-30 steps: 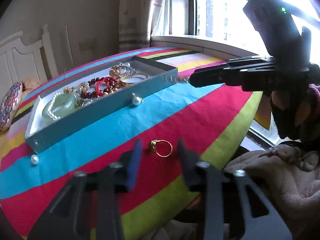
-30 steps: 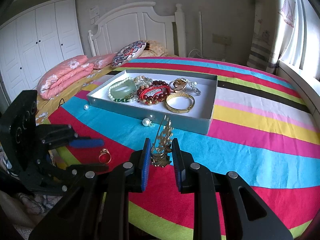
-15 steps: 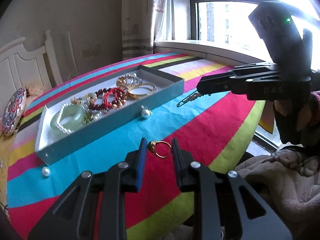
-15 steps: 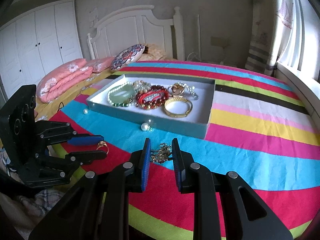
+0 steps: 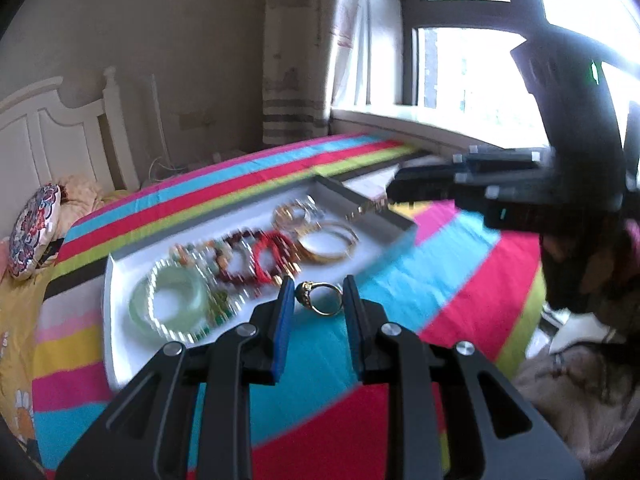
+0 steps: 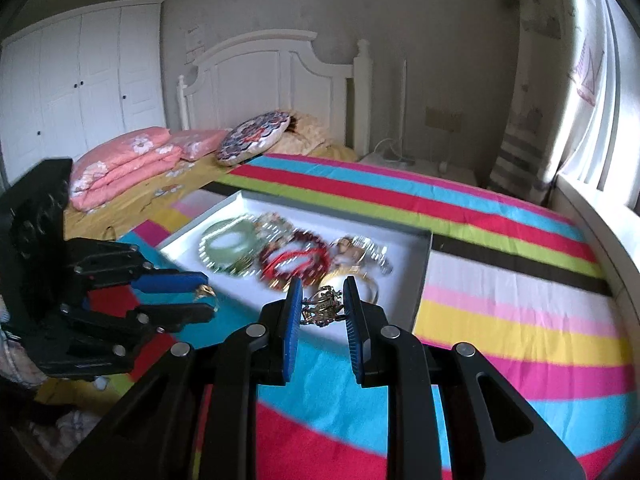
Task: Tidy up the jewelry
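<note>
My left gripper (image 5: 318, 305) is shut on a gold ring (image 5: 320, 298), held in the air just in front of the near wall of the grey tray (image 5: 362, 200). My right gripper (image 6: 322, 305) is shut on a gold filigree ornament (image 6: 322, 307) over the tray's (image 6: 427, 250) near right corner. Inside the white tray lie a jade bangle (image 5: 172, 300) with pearls, red bead bracelets (image 5: 264, 258) and a gold bangle (image 5: 328, 245). In the right wrist view the left gripper (image 6: 188, 296) shows at the left with the ring (image 6: 206, 293).
The tray rests on a striped bedspread (image 6: 500, 320). Pink pillows (image 6: 128, 160) and a round patterned cushion (image 6: 254, 138) lie by the white headboard (image 6: 276, 80). A window sill (image 5: 420, 130) runs along the right. A hand (image 5: 580, 272) holds the right gripper.
Both grippers have risen and moved in over the tray's near edge. The ring has come up off the bedspread in my left gripper; the ornament rose with the right.
</note>
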The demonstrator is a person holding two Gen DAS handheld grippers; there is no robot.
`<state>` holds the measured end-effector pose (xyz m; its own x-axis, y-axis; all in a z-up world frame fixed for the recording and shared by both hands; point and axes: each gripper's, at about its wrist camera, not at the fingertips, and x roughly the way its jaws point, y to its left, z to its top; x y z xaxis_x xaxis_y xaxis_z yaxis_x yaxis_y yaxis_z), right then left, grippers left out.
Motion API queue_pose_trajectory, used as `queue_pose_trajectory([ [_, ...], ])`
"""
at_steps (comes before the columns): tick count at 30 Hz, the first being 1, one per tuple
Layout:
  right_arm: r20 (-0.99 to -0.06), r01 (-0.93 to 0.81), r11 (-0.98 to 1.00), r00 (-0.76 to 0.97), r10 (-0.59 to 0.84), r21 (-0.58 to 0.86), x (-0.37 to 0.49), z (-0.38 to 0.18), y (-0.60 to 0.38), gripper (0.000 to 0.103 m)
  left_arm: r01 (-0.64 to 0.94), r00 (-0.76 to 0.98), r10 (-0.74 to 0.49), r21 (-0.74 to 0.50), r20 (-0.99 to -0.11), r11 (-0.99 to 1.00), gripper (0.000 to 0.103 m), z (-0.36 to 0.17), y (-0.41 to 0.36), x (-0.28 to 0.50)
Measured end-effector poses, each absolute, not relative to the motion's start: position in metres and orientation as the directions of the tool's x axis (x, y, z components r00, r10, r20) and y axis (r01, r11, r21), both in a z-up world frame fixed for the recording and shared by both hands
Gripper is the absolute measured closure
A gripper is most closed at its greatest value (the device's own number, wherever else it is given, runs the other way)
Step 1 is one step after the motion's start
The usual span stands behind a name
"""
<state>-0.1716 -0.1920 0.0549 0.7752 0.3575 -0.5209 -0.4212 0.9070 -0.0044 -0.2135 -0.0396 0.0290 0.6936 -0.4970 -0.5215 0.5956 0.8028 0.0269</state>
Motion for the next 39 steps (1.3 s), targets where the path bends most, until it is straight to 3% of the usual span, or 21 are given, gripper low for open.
queue_pose_trajectory([
  [8,-0.557,-0.301,0.953,0.794,0.243,-0.013,-0.111,0.034,-0.195,0.082,0.526,0.706,-0.466,-0.046,-0.534,0.849,0.079,0.045,-0.043,-0.142],
  [18,-0.623,-0.254,0.967,0.758,0.192,-0.01,-0.088,0.022,-0.199,0.081,0.464,0.647,-0.409,-0.094,-0.643,0.881,0.078,0.028,-0.065,-0.065],
  [19,-0.627,-0.261,0.965,0.753,0.199,-0.008,-0.089,0.021,-0.199,0.08,0.459,0.644,-0.404,-0.094,-0.649,0.883,0.073,0.028,-0.066,-0.063],
  [20,-0.63,-0.266,0.964,0.749,0.202,-0.007,-0.09,0.021,-0.198,0.073,0.457,0.651,-0.403,-0.093,-0.643,0.885,0.054,0.029,-0.065,-0.064],
  [21,-0.63,-0.271,0.962,0.748,0.208,-0.005,-0.092,0.02,-0.199,0.057,0.449,0.665,-0.397,-0.085,-0.633,0.889,0.043,0.03,-0.063,-0.068],
  [22,-0.625,-0.274,0.962,0.751,0.214,-0.001,-0.094,0.021,-0.198,0.048,0.435,0.686,-0.384,-0.076,-0.618,0.897,0.028,0.033,-0.06,-0.073],
  [23,-0.611,-0.277,0.961,0.76,0.22,0.0,-0.097,0.023,-0.199,0.041,0.428,0.697,-0.383,-0.077,-0.606,0.9,0.025,0.035,-0.057,-0.077],
  [25,-0.591,-0.283,0.959,0.773,0.23,0.003,-0.103,0.025,-0.2,0.041,0.422,0.702,-0.388,-0.09,-0.598,0.902,0.025,0.039,-0.051,-0.082],
  [31,-0.56,-0.294,0.954,0.781,0.275,0.059,-0.112,0.028,-0.207,0.036,0.331,0.784,-0.309,-0.058,-0.538,0.942,0.003,0.055,-0.03,-0.106],
  [37,-0.529,-0.319,0.941,0.782,0.329,0.115,-0.12,0.032,-0.214,0.026,0.252,0.831,-0.204,0.023,-0.517,0.967,0.003,0.057,-0.021,-0.146],
  [39,-0.509,-0.336,0.935,0.788,0.347,0.117,-0.126,0.034,-0.213,0.016,0.222,0.847,-0.161,0.063,-0.508,0.973,0.003,0.05,-0.018,-0.165],
])
